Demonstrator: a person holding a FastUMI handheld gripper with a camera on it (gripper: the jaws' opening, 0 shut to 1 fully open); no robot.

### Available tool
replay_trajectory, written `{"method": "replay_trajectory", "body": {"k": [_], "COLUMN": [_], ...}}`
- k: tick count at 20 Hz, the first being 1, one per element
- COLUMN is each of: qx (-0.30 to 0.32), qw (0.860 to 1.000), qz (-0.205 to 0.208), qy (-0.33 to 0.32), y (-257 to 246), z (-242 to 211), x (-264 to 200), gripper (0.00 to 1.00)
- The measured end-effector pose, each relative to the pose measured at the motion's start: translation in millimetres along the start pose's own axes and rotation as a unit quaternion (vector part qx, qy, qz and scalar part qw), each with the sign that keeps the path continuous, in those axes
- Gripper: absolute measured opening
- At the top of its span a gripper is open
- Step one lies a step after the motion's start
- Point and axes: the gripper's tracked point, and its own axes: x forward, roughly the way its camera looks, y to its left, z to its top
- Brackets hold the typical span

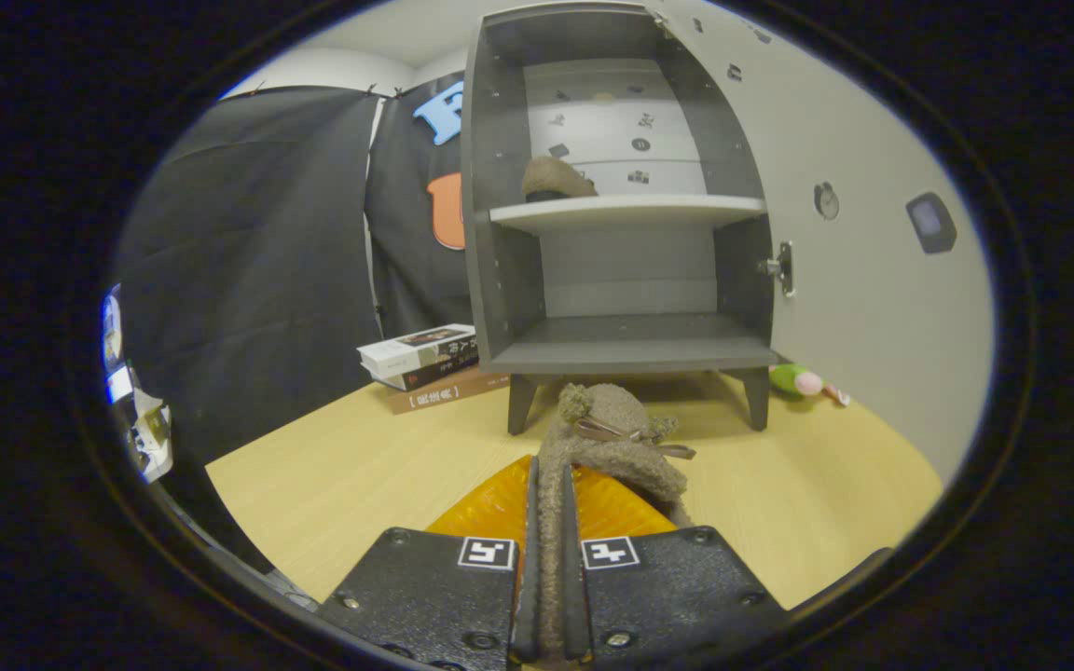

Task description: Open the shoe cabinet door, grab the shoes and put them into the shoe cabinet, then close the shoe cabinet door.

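My gripper is shut on the rim of a fuzzy brown shoe with a small bow, pinched between both fingers and held above the wooden table. Beyond it stands the grey shoe cabinet on short legs. Its door is swung wide open to the right. A second brown shoe lies on the white upper shelf, at its left. The lower compartment holds nothing.
A stack of books lies left of the cabinet's legs. A small green and pink toy rests by the right leg, under the open door. Black cloth hangs behind and to the left.
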Motion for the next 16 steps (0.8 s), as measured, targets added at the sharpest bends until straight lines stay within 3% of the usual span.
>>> {"method": "replay_trajectory", "body": {"k": [9, 16], "qx": [-0.005, -0.056], "qw": [0.996, 0.986], "qz": [0.002, -0.008], "qy": [-0.088, -0.154], "y": [16, 30], "z": [140, 240], "x": [-44, -81], "gripper": [0.13, 0.13]}}
